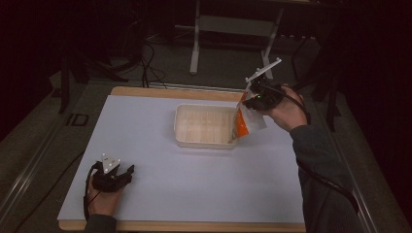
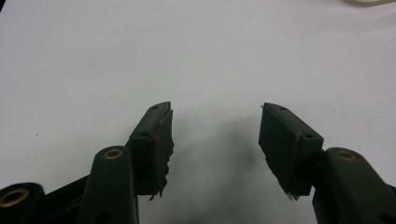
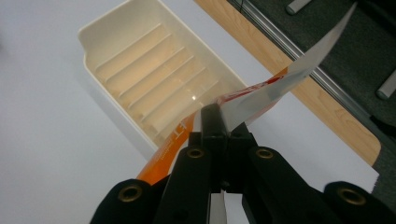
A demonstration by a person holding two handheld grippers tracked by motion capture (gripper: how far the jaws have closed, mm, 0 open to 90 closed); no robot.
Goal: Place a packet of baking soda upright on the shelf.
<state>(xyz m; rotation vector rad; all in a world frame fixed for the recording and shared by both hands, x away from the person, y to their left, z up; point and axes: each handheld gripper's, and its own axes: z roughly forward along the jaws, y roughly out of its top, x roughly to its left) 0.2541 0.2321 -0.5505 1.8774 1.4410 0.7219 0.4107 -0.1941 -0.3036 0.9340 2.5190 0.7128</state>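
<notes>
One orange-white pouch [image 1: 249, 118] in right tongs [image 1: 253, 99], over ribbed tray [image 1: 201, 141] rim.

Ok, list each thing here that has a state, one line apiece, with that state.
Left tool: open, holding nothing, low over the white sheet.
Right tool: shut on the packet, raised beside the bin.
Packet: orange and white, held tilted, its lower end at the bin's right rim.
Bin: upright on the table, open-topped, nothing lying inside.

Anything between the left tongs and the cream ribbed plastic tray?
Nothing: bare white table sheet between the left tongs and the cream ribbed plastic tray, per high view.
</notes>
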